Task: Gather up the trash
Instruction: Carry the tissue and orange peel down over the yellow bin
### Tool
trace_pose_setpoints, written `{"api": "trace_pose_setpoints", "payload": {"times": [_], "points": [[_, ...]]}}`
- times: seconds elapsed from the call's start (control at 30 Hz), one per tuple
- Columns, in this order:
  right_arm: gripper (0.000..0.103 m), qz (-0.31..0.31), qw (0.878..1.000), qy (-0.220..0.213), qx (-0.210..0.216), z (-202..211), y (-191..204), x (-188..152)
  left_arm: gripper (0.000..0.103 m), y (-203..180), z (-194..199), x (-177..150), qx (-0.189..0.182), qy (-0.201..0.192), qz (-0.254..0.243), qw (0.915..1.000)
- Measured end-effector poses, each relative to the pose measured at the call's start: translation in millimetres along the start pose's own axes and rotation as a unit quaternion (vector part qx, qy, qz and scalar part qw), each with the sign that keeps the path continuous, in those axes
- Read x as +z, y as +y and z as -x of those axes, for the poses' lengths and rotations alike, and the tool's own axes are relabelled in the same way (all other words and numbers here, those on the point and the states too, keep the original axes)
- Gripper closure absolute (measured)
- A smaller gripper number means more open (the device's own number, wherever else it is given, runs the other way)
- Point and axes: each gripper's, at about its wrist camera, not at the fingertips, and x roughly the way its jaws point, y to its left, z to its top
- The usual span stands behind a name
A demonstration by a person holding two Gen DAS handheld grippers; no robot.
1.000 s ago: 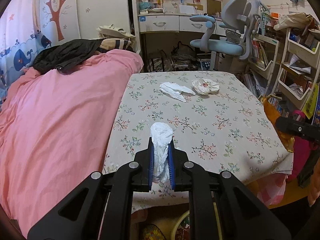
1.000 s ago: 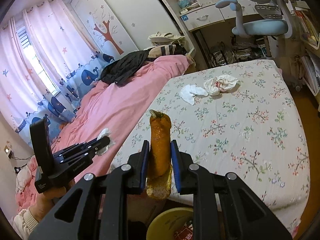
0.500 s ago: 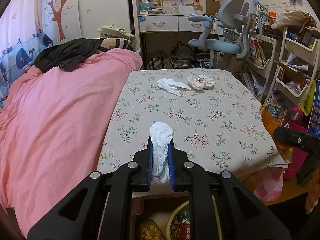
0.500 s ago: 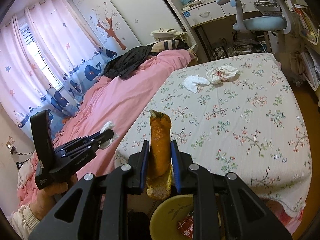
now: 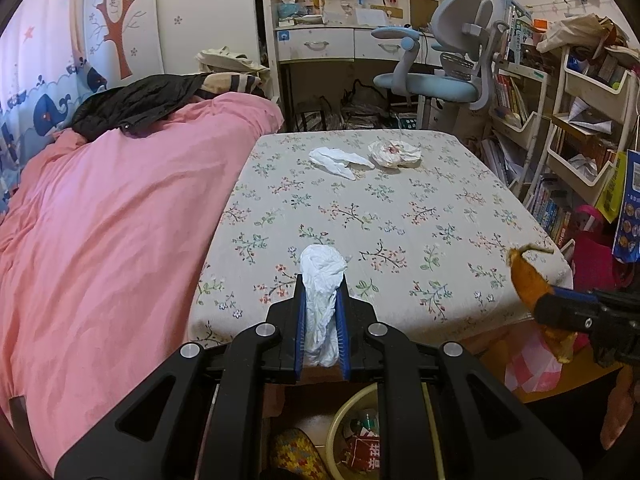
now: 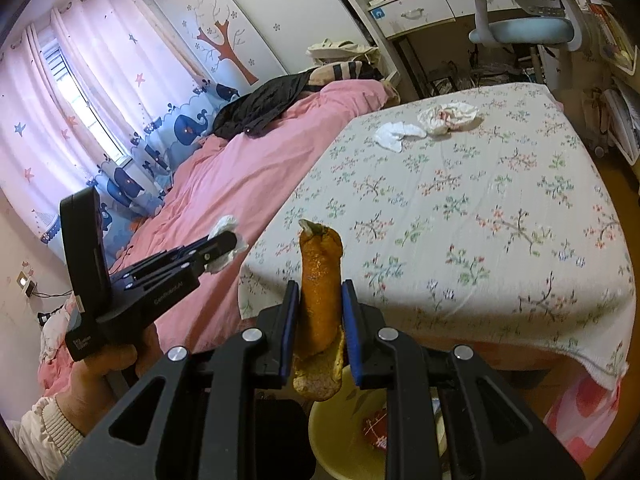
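White crumpled tissue (image 5: 321, 308) sits clamped between the blue pads of the left tongs (image 5: 321, 316) in the left wrist view, its top bulging above the pad tips. Tongs held off the near edge of the worktop (image 5: 400, 216), which wears a floral cloth. Below them, a yellow bin (image 5: 360, 436) with red wrapper scraps inside. On the far part of the worktop: a flat white tissue (image 5: 338, 160) and, just beside it to the right, a balled tissue with red stain (image 5: 394, 153); whether they touch, cannot tell. Pink bed (image 5: 100, 220) runs along the left side of the worktop, a black jacket (image 5: 132, 106) lying at its far end. At right edge, the right tongs (image 5: 560, 314) enter from the side, gripping an orange peel (image 5: 532, 288) near the worktop corner. Blue desk chair (image 5: 440, 76) beyond. Right wrist view: right tongs (image 6: 320, 312) closed on the orange peel (image 6: 320, 280), peel upright, stem end on top, pale inner rind hanging below the pads. Directly beneath, the yellow bin (image 6: 344, 436). Left tongs (image 6: 224, 246) visible at left, held in a hand (image 6: 104, 376), pinching the white tissue (image 6: 226, 226) out over the bed (image 6: 240, 168). Both remaining tissues (image 6: 398, 134) (image 6: 448, 116) lie at the far end of the worktop (image 6: 480, 208).
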Motion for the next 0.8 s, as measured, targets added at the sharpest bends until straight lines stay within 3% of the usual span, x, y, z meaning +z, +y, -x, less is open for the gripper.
{"api": "trace_pose_setpoints", "payload": {"times": [0.27,0.8], "points": [[0.081,-0.001,1.000,0.018,0.000,-4,4,-15,0.091,-9,8,-18,-0.005,0.004,-0.003,1.0000],[0.078,0.019,0.995,0.100,-0.018,-27,17,-59,0.091,-27,13,-44,-0.021,0.027,-0.016,0.9993]]}}
